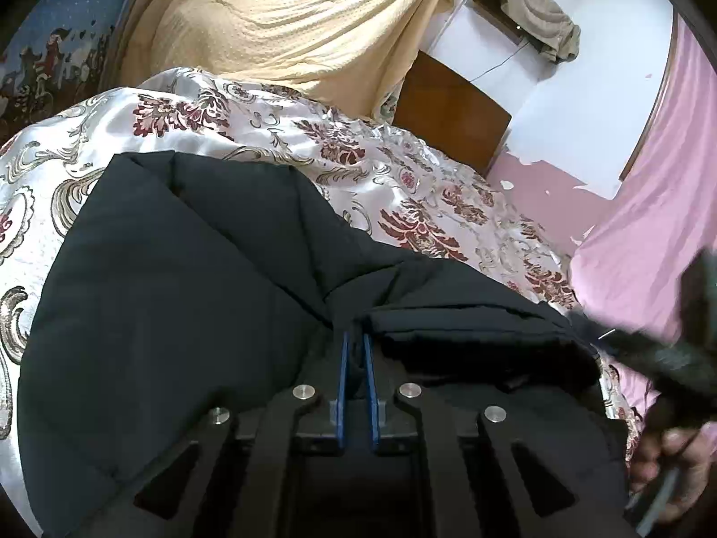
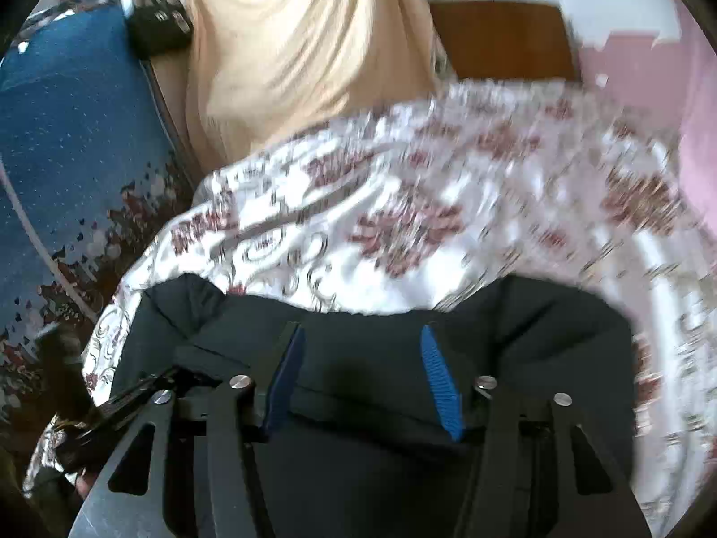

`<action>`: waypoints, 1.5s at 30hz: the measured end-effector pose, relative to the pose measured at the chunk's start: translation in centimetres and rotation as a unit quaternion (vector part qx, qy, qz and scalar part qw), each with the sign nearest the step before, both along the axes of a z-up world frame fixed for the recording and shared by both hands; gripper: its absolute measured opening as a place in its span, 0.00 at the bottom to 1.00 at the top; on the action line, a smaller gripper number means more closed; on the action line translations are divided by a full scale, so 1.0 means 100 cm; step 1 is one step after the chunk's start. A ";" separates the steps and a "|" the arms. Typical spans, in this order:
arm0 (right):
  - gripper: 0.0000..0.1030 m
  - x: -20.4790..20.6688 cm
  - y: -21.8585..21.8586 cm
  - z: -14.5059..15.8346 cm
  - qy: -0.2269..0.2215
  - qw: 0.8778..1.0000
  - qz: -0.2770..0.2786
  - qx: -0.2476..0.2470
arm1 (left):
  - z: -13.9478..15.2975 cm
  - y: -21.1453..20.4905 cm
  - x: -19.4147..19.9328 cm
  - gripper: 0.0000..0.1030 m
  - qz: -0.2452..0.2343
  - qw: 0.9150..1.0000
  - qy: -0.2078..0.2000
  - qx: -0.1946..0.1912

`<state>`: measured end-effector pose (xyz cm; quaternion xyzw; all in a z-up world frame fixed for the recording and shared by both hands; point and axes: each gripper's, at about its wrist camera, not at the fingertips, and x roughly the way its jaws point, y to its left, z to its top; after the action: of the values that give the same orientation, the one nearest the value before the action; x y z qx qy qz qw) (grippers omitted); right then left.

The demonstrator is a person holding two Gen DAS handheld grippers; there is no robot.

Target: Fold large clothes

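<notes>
Motion blur smears the floral bedspread [image 2: 448, 206] in the right wrist view, the dark garment [image 1: 188, 296] runs off the lower edge, and the blurred right gripper [image 1: 672, 358] shows no fingertips.

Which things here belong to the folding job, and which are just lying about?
Part of the job:
- dark jacket
- left hand-held gripper, shut on a fold of it
- right hand-held gripper, open above it

Lying about:
- floral bedspread
- yellow cloth
- black handbag
- wooden board
</notes>
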<state>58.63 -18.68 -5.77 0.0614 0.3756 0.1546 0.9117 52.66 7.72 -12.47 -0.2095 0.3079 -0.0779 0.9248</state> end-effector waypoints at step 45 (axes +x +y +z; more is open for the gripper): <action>0.00 0.030 -0.009 -0.074 0.003 0.999 0.018 -0.040 | 0.000 -0.060 0.080 0.42 -0.080 0.973 0.053 0.210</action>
<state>61.60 -19.59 -13.22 0.0187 0.3849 0.1558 0.9095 60.67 1.67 -12.48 0.0107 0.3815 -0.0745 0.9213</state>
